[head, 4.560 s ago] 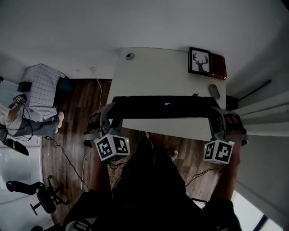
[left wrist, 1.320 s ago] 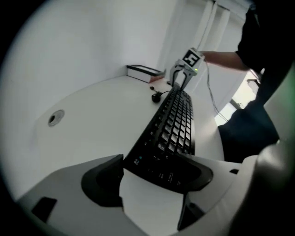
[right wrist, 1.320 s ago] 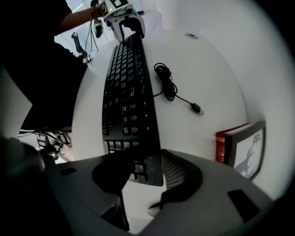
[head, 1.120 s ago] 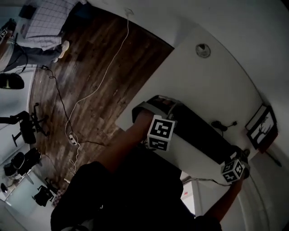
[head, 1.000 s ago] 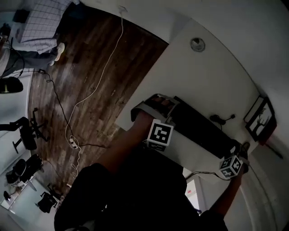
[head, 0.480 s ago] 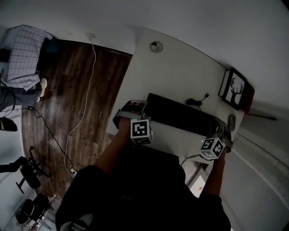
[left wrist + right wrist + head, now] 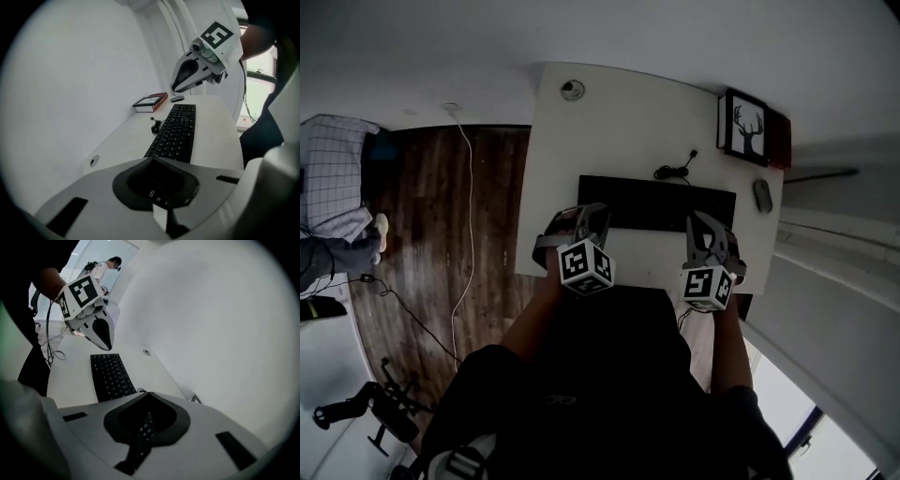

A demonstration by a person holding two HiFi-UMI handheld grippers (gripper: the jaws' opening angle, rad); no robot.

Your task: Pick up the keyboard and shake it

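White desk: carries every item listed below; a round grommet sits near its far left corner.
Keyboard: black, lying flat on the desk, long side parallel to the near edge; not lifted.
Left gripper: poised over the keyboard's left end. In the right gripper view its tip appears clear of the keys. Jaws together, tips meeting, nothing clamped.
Right gripper: poised over the keyboard's right end. The left gripper view shows it raised off the keys. Jaws together, nothing between them.
Cable: thin, black, loosely coiled just behind the keyboard's far edge.
Mouse: grey, just beyond the keyboard's right end.
Framed picture: antlered deer print at the far right corner, resting on a red book.
Floor: dark wood to the left of the desk, with a white cord trailing across it.
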